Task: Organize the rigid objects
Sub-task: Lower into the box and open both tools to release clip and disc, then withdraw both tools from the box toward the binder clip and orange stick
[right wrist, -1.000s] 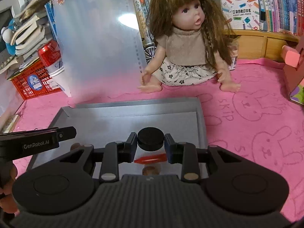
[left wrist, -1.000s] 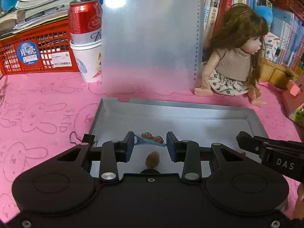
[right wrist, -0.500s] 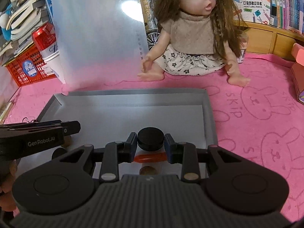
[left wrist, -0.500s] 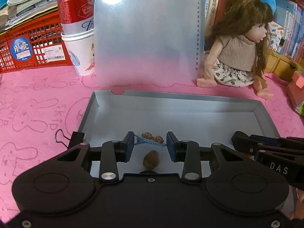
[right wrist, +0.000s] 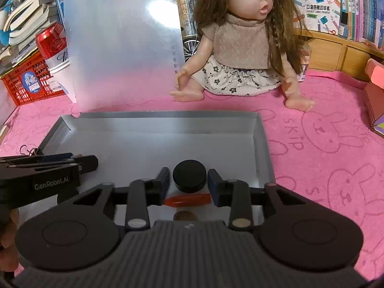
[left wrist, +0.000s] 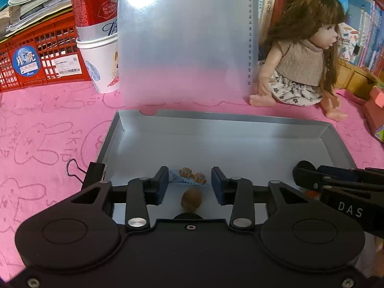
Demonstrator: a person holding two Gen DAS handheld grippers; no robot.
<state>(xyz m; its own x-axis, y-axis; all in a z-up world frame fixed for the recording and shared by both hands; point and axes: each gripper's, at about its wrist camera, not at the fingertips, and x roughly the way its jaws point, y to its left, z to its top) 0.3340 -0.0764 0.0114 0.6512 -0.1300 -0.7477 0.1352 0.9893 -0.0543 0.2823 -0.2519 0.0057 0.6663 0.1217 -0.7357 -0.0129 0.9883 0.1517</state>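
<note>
A shallow grey tray (left wrist: 240, 122) lies on the pink cloth. My left gripper (left wrist: 189, 183) hangs low over its near left part, jaws opening. A small blue hair clip with orange bears (left wrist: 192, 176) lies between the pads, with a gap on its right side. A brown nut (left wrist: 191, 199) rests just behind it. My right gripper (right wrist: 189, 183) is over the tray's near right part, jaws opening around a black round puck (right wrist: 189, 176) with slim gaps on both sides. A red oblong piece (right wrist: 188, 199) and a brown round thing (right wrist: 184, 216) lie under it.
A black binder clip (left wrist: 93, 172) sits at the tray's left edge. Behind the tray stand a translucent plastic sheet (left wrist: 182, 43), a doll (left wrist: 302, 64), and a red can in a paper cup (left wrist: 96, 19) beside a red basket (left wrist: 36, 57). Books line the back.
Both pairs of jaws have spread apart: the left pads have come off the hair clip and the right pads off the black puck. Both things now rest in the tray.
</note>
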